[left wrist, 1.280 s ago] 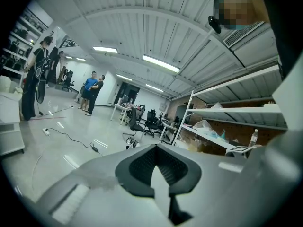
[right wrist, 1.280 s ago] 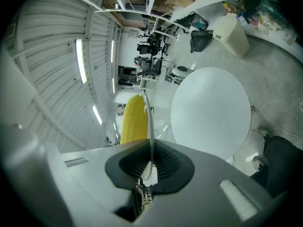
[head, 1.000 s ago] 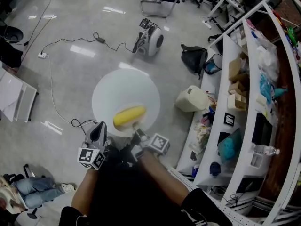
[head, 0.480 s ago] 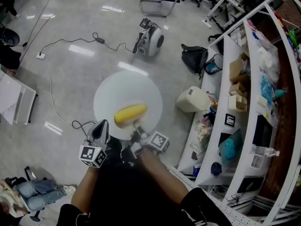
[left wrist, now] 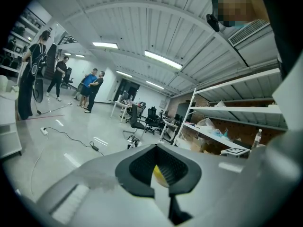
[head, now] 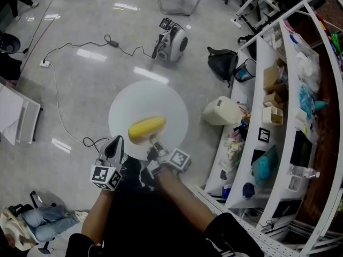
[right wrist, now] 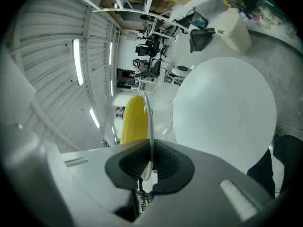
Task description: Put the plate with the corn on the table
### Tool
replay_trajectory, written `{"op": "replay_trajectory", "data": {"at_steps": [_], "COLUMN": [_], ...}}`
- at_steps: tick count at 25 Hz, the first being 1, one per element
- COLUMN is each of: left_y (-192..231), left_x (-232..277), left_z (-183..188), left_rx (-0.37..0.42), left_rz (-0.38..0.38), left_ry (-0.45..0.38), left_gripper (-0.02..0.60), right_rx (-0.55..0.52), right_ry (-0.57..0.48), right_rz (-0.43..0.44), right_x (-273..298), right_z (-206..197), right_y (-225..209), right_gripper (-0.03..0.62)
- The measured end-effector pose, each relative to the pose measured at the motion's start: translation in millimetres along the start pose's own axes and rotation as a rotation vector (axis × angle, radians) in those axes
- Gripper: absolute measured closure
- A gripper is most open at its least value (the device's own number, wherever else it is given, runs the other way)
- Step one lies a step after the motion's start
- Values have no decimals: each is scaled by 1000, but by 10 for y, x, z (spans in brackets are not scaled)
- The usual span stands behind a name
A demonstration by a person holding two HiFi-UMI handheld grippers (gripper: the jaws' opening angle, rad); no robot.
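A yellow corn cob [head: 146, 128] lies on a clear plate, held over the near part of the round white table [head: 161, 98]. My right gripper [head: 153, 150] is shut on the plate's near rim. In the right gripper view the thin rim [right wrist: 149, 126] runs edge-on between the pads, with the corn [right wrist: 134, 119] on its left and the table top [right wrist: 222, 112] to the right. My left gripper [head: 116, 142] is beside it on the left, at the table's near edge, jaws together and holding nothing. A sliver of the corn [left wrist: 159, 174] shows through its slit.
White shelving [head: 278, 90] full of boxes runs down the right side. A white bin [head: 222, 111] stands between it and the table. A black bag [head: 222, 63], a small white machine [head: 172, 39] and floor cables [head: 64, 116] lie beyond. People [left wrist: 90, 86] stand far off.
Both grippers and the plate with the corn have moved a little farther in over the table. The right gripper's hold on the rim is unchanged.
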State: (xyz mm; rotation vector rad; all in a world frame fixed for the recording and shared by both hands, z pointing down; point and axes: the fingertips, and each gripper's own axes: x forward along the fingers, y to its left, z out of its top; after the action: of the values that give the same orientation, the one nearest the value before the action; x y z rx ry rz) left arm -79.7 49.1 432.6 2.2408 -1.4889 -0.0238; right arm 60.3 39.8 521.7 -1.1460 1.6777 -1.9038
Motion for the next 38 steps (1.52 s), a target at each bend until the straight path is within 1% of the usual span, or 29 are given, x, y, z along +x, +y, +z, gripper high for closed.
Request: {"op": "replay_trajectory", "data": {"at_steps": [3,14,20,23,26,31,36,38], "left_y": [68,189,236,283,310,377,382,399], "left_x": [27,185,298,324,373,425,462,476], "left_z": [4,-4,-86,-141,-133,-236,-297,-333], "left_rx": [-3,-9,-18,-8,-17,-15,-35,-39], "left_rz": [0,-11,-13,-17,-7,-17,-23,-23], "left_ry": [2,11,32,36,41,44,53,58], "left_gripper": [578,578,578,578,578,578,578,578], "right_rx": [4,12,28,28,17,17,0,11], "right_ry": [-10,-32,-43,-51,-63,-70,-75,-79], "right_rz": [-21,-15,-25,-34,-55,-59,-62,-71], "right_x": [58,216,309,347,366,431,482,500], "right_z": [-7,47,93,106,142,164,171,159], "right_y": [-40,-92,-164,-219,-332,-430,-516,-559], "right_gripper": [569,569,569,569,569,569,569,569]}}
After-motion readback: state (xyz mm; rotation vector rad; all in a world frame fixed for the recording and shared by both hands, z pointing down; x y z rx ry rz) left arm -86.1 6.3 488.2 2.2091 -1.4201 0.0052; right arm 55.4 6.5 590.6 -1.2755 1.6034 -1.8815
